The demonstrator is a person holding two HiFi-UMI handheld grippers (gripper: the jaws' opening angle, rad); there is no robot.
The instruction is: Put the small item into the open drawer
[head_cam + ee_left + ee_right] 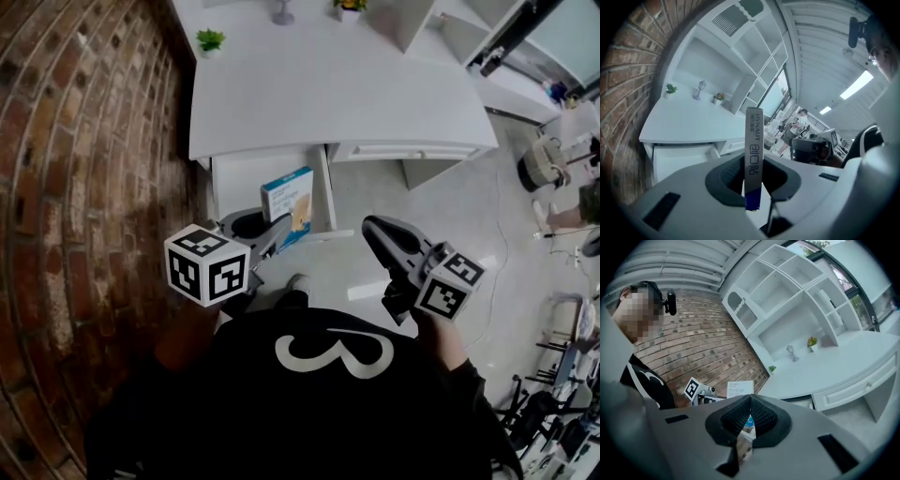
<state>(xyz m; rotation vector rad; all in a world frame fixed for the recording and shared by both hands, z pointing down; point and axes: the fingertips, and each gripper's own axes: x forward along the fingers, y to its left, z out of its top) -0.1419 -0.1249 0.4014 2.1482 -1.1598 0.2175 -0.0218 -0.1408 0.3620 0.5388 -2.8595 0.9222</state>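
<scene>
One box clamped in left gripper jaws; right gripper jaws together

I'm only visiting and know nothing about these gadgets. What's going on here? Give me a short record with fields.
Setting: white desk beside a brick wall
Left gripper: shut on a small blue-and-white box
Right gripper: shut, nothing in it
Drawer: open, under the desk's left end
Box in drawer: not yet; held in the air near it
</scene>
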